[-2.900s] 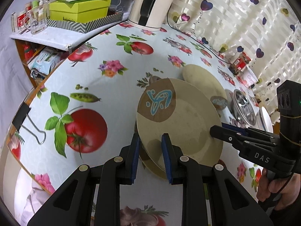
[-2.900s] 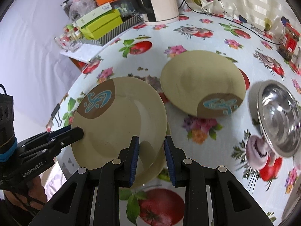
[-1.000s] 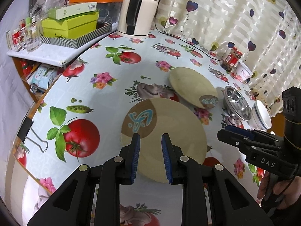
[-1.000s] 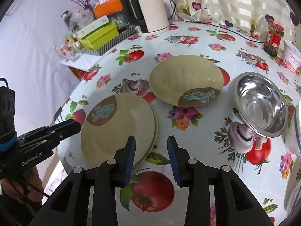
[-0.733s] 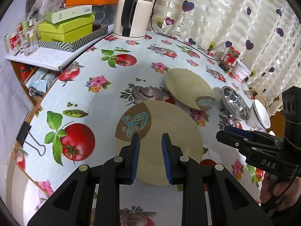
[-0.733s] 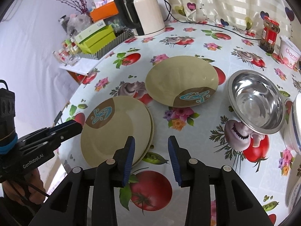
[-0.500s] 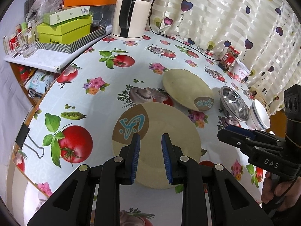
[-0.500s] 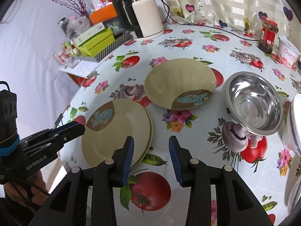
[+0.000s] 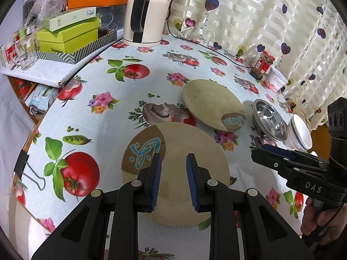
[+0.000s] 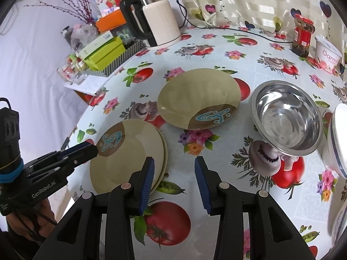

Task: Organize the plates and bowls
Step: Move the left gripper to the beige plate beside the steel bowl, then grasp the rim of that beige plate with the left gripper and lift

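Note:
Two beige plates with a brown and blue mark lie stacked (image 9: 180, 169) (image 10: 128, 153) near the table's front edge. A third like plate (image 9: 211, 103) (image 10: 198, 97) lies alone behind them. A steel bowl (image 9: 270, 120) (image 10: 286, 117) stands to its right, and a white bowl (image 9: 300, 133) (image 10: 338, 143) beyond that. My left gripper (image 9: 172, 177) hovers open and empty above the stack; it also shows in the right wrist view (image 10: 86, 148). My right gripper (image 10: 174, 181) is open and empty over the cloth right of the stack; it also shows in the left wrist view (image 9: 269, 150).
A white kettle (image 9: 145, 19) (image 10: 158, 21) with a black cord stands at the back. Green boxes (image 9: 67, 36) and glasses sit on a side shelf at the left. A red jar (image 10: 302, 34) and a yoghurt tub (image 10: 326, 54) stand at the back right. A binder clip (image 9: 23, 164) grips the tablecloth edge.
The top plate has been lowered onto the stack and let go. Both grippers have opened and drawn back and up from the plates; the right jaws are wider apart now.

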The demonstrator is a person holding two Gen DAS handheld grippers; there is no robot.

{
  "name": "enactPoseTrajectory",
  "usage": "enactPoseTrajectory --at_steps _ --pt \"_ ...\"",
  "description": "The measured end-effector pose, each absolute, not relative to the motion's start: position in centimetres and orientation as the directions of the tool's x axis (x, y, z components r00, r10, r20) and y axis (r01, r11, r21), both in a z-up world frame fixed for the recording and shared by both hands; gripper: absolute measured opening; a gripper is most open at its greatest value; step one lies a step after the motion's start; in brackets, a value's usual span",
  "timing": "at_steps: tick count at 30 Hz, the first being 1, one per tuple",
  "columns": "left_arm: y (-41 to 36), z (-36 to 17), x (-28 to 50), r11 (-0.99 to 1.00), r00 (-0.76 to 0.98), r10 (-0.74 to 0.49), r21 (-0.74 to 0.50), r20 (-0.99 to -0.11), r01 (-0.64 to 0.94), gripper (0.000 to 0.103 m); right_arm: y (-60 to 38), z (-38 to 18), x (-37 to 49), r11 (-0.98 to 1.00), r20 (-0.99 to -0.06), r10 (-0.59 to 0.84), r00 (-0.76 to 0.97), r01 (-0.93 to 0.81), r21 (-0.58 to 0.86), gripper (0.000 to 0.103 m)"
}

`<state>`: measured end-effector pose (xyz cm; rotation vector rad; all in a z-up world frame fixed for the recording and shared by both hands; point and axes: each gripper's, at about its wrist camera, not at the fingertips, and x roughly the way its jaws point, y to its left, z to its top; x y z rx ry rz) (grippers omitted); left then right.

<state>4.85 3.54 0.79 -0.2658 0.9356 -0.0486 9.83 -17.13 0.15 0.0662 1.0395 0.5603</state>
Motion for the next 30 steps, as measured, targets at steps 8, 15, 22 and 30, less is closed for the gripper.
enactPoseTrajectory --at_steps 8,15,22,30 --pt "3.2 1.5 7.2 0.96 0.601 -0.193 -0.276 -0.775 -0.048 0.024 -17.2 1.2 11.3 0.859 -0.792 0.463 0.398 -0.422 0.29 0.038" --pt "3.0 1.4 9.8 0.951 0.59 -0.224 -0.306 -0.776 -0.041 0.024 -17.5 2.6 13.7 0.86 -0.781 0.456 0.428 -0.437 0.263 0.038" --pt "2.9 0.6 12.2 0.94 0.57 -0.243 -0.335 -0.785 -0.06 0.024 -18.0 3.1 17.0 0.862 -0.792 0.445 0.418 -0.439 0.253 0.038" --pt "2.8 -0.8 15.2 0.928 0.538 -0.264 -0.363 -0.8 -0.084 0.024 -18.6 2.5 21.7 0.862 -0.816 0.43 0.387 -0.445 0.244 0.038"
